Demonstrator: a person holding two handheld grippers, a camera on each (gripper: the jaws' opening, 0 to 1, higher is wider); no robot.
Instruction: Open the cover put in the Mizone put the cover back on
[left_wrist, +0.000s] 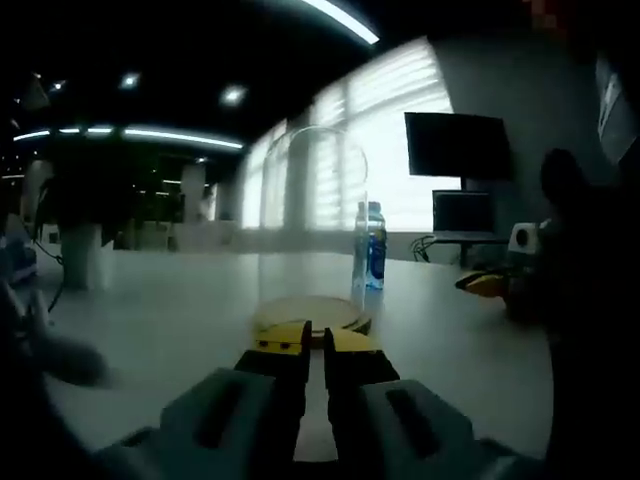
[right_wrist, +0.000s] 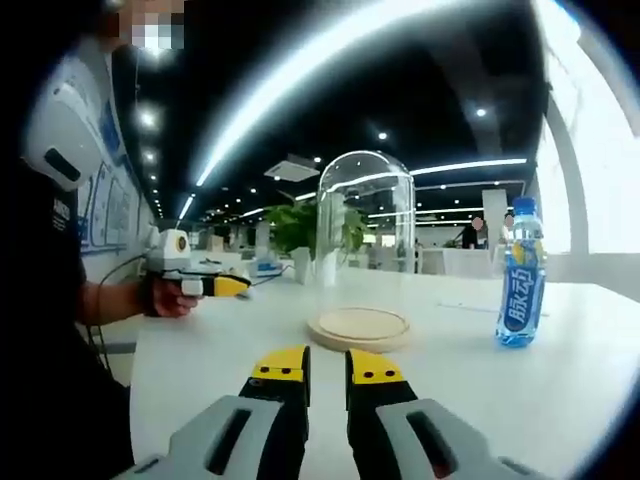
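Observation:
A clear glass dome cover (left_wrist: 310, 215) stands upright on a round wooden base (left_wrist: 312, 314) on the white table, just beyond my left gripper (left_wrist: 316, 342), whose yellow-tipped jaws sit close together with nothing between them. A blue Mizone bottle (left_wrist: 371, 250) stands upright behind the dome, to its right. In the right gripper view the dome (right_wrist: 365, 235) sits on its base (right_wrist: 360, 326) ahead of my right gripper (right_wrist: 328, 368), shut and empty. The bottle (right_wrist: 522, 285) stands apart, to the right. The other gripper (right_wrist: 205, 284) hovers at the left in a hand.
A dark monitor (left_wrist: 458, 145) and a laptop (left_wrist: 462, 212) stand at the table's far side. A white pot (left_wrist: 85, 255) is at the left. A plant (right_wrist: 300, 232) stands behind the dome. A person's body (right_wrist: 50, 300) stands along the table's left edge.

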